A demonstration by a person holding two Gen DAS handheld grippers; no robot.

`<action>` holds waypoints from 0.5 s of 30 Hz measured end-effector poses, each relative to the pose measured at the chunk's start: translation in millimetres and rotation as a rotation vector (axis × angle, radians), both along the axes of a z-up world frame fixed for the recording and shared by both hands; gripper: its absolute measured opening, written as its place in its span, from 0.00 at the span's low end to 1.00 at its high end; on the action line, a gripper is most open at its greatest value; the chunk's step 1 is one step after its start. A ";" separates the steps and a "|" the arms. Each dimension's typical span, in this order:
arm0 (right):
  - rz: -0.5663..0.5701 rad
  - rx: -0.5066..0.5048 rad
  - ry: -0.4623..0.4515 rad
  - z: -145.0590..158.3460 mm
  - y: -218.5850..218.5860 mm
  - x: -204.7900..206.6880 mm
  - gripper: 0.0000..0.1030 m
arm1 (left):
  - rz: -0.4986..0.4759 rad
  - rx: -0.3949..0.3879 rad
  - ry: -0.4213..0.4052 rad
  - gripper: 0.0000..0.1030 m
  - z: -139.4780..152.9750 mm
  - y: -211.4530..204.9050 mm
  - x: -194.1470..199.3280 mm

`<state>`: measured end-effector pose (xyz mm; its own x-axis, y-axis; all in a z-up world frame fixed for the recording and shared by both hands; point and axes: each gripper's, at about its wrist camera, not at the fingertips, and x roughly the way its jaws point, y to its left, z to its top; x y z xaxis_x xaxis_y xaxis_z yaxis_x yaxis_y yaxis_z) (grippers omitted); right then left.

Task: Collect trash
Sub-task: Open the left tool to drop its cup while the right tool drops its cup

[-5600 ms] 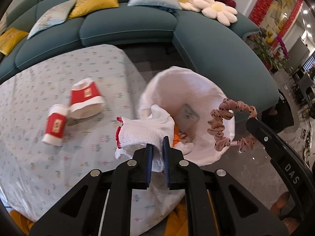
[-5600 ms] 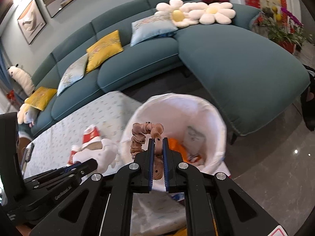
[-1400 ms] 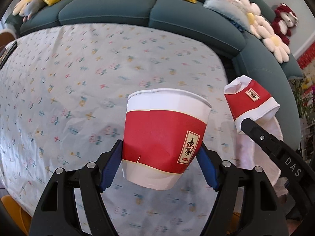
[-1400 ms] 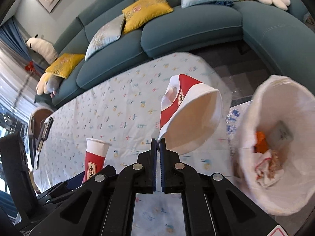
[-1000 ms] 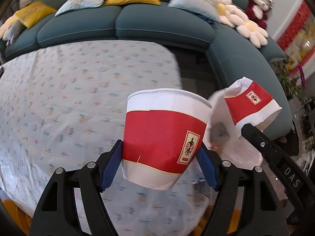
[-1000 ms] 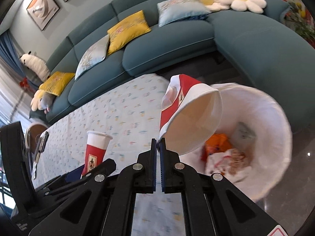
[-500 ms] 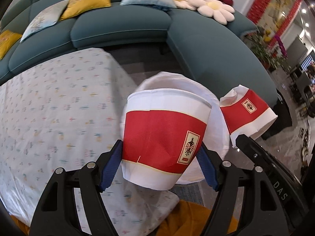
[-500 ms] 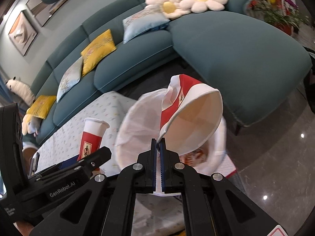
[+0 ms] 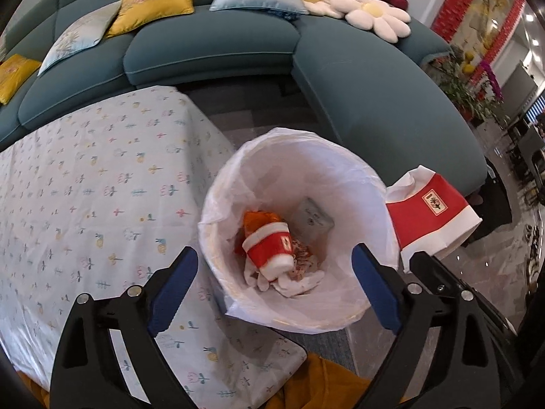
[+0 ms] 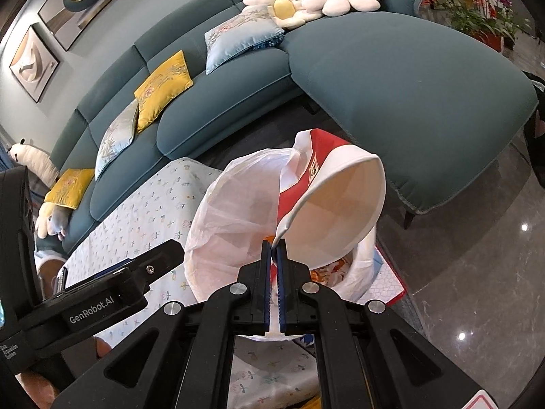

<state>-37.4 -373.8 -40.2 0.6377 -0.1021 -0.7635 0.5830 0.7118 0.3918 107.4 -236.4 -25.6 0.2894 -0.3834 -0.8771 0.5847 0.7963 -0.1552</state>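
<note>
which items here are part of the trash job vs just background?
Job:
- trash bin with white liner
- red paper cup lying inside the bin
- crushed red cup, pinched by its rim in the right gripper
- left gripper, open above the bin

Just lying about:
- sofa
- cushions
- flower pillows
- tablecloth

bright, even indoor light — sharp focus, heavy fisheye bending at edges.
</note>
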 end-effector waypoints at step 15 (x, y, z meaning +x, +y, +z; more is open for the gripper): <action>0.097 -0.043 0.028 8.7 26.9 45.1 0.10 | 0.109 0.037 -0.023 0.85 -1.7 50.7 21.0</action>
<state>7.7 -346.9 -31.5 0.6246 -0.0736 -0.7775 0.5208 0.7811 0.3444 128.4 -185.6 -27.2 0.3481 -0.3156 -0.8827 0.4974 0.8603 -0.1114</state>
